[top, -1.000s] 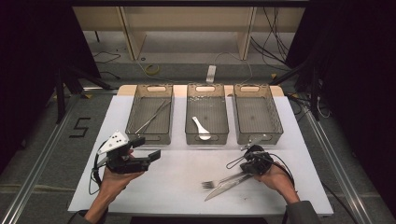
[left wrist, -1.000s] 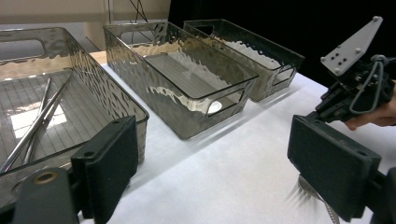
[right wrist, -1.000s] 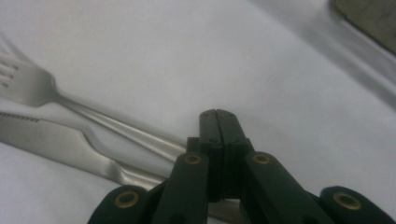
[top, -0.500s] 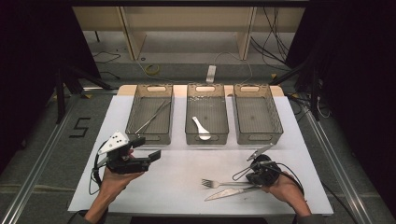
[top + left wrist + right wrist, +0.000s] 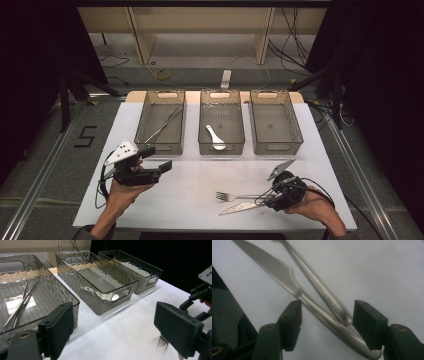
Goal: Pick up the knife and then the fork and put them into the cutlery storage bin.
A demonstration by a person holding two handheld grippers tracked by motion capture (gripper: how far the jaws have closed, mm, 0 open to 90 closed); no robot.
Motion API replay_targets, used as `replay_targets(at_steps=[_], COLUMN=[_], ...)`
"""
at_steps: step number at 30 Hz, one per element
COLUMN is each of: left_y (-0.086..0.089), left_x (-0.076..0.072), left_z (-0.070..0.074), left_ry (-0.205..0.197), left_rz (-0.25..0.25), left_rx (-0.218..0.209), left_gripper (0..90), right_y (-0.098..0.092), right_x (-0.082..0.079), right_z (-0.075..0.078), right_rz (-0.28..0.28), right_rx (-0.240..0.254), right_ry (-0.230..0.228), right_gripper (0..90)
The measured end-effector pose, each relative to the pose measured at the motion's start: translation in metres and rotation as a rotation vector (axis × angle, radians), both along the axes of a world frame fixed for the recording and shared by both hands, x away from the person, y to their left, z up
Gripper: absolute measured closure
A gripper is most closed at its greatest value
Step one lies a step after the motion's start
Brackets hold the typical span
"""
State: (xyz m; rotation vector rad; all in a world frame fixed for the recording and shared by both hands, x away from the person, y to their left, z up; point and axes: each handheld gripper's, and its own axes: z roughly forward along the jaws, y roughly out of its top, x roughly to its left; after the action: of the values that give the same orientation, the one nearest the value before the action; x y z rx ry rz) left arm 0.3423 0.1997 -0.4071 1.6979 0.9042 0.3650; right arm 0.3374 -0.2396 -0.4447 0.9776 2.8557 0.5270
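A metal fork (image 5: 240,196) and a table knife (image 5: 245,207) lie side by side on the white table cover near the front right. My right gripper (image 5: 272,200) is at their handle ends. Its jaws have just been opening, and they now stand open. In the right gripper view the knife (image 5: 274,267) and fork handle (image 5: 319,290) run between the jaws of the right gripper (image 5: 325,322) without touching the pads. My left gripper (image 5: 162,167) hovers at the front left, open and empty. In the left gripper view the left gripper (image 5: 112,332) faces the bins.
Three clear bins stand in a row at the back: the left bin (image 5: 161,125) holds metal chopsticks (image 5: 162,125), the middle bin (image 5: 221,100) a white spoon (image 5: 215,137), and the right bin (image 5: 275,120) nothing. The table's front edge runs just below both hands.
The right hand moved right and toward the front edge, laid the knife and fork flat on the table, and its jaws opened off them. The left hand stayed still.
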Motion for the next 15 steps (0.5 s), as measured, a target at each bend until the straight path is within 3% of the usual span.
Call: replay_targets(at_steps=[7,15], left_y=[0.0,0.0], left_x=[0.0,0.0], left_z=[0.0,0.0], left_ry=[-0.002,-0.004], left_rz=[-0.003,-0.004], left_rx=[0.004,0.005], left_gripper=[15.7,15.7], right_y=[-0.005,-0.007], right_x=[0.001,0.002], right_z=[-0.009,-0.013], right_rz=[-0.002,-0.015], right_rx=[-0.03,-0.053], right_ry=[0.019,0.039], right_gripper=[35.8,40.5])
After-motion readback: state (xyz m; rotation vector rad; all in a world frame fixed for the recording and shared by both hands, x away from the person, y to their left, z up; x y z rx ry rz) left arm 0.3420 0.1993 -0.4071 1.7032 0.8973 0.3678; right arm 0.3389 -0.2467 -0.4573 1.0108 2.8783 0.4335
